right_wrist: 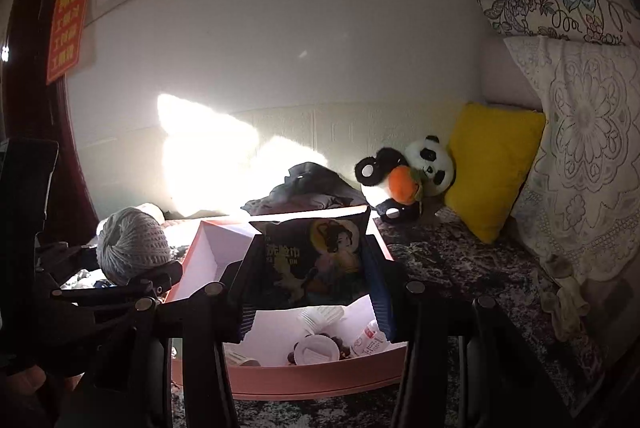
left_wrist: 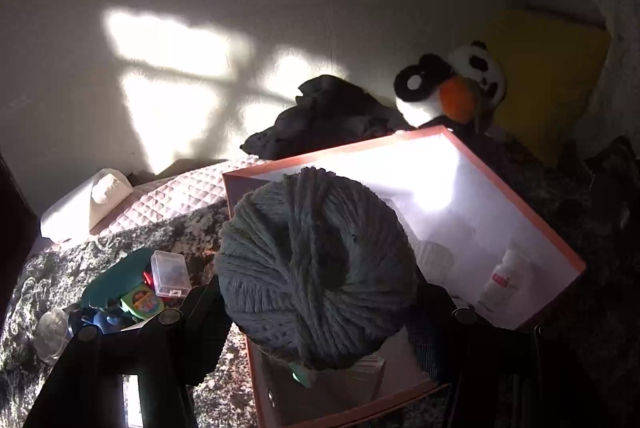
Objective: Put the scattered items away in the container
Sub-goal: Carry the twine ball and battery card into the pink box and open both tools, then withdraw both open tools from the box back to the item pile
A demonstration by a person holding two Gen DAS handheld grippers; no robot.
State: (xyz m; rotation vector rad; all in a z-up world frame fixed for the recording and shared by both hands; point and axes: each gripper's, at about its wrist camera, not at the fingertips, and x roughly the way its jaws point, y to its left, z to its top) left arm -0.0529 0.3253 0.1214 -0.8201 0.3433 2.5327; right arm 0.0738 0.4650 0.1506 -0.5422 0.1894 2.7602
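The ball of yarn [left_wrist: 316,268], grey and loosely wound, is pinched by the left gripper [left_wrist: 320,312] above the near corner of the pink box [left_wrist: 520,203] on the bed; it should be carried further over the white interior before release. A dark printed packet [right_wrist: 316,264] is pinched by the right gripper [right_wrist: 312,292] over the box.
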